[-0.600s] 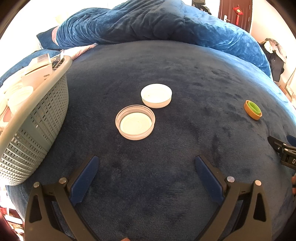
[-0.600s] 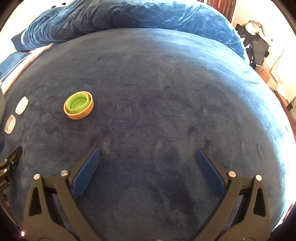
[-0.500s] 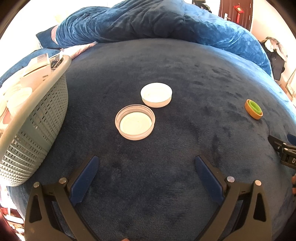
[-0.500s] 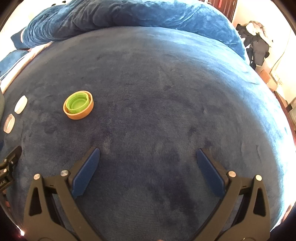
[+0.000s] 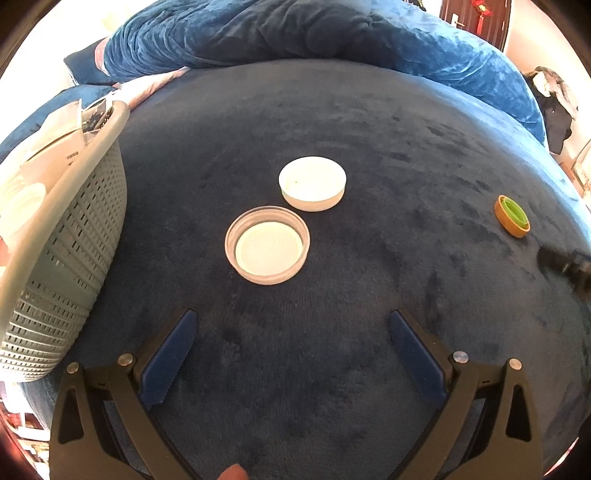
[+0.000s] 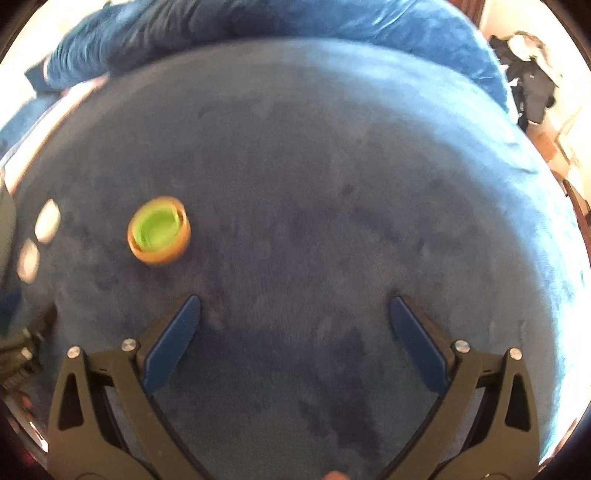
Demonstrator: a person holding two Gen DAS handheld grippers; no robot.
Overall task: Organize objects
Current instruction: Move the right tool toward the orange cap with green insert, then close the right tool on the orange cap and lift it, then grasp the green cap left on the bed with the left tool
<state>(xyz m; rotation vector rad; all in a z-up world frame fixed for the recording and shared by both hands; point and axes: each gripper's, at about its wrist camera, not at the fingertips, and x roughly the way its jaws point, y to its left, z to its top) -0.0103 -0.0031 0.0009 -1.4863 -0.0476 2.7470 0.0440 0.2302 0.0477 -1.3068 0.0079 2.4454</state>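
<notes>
On the dark blue bed cover lie a pinkish clear lid (image 5: pixel 267 244), open side up, and a white lid (image 5: pixel 312 183) just behind it. An orange cap with a green inside (image 5: pixel 512 216) lies far right; in the right wrist view it (image 6: pixel 159 230) sits ahead and left. My left gripper (image 5: pixel 293 334) is open and empty, hovering short of the pinkish lid. My right gripper (image 6: pixel 294 319) is open and empty, the cap beyond its left finger. The two lids show small at the left edge of the right wrist view (image 6: pixel 47 220).
A grey slotted basket (image 5: pixel 70 240) holding white containers stands at the left. A rumpled blue duvet (image 5: pixel 295 33) lies along the back. Dark clothes (image 6: pixel 532 85) hang at the far right. The right gripper's tip (image 5: pixel 565 262) shows at the left view's right edge.
The right gripper has moved forward and toward the orange cap, which now looks larger and blurred. The left gripper has edged slightly forward. Both stay open.
</notes>
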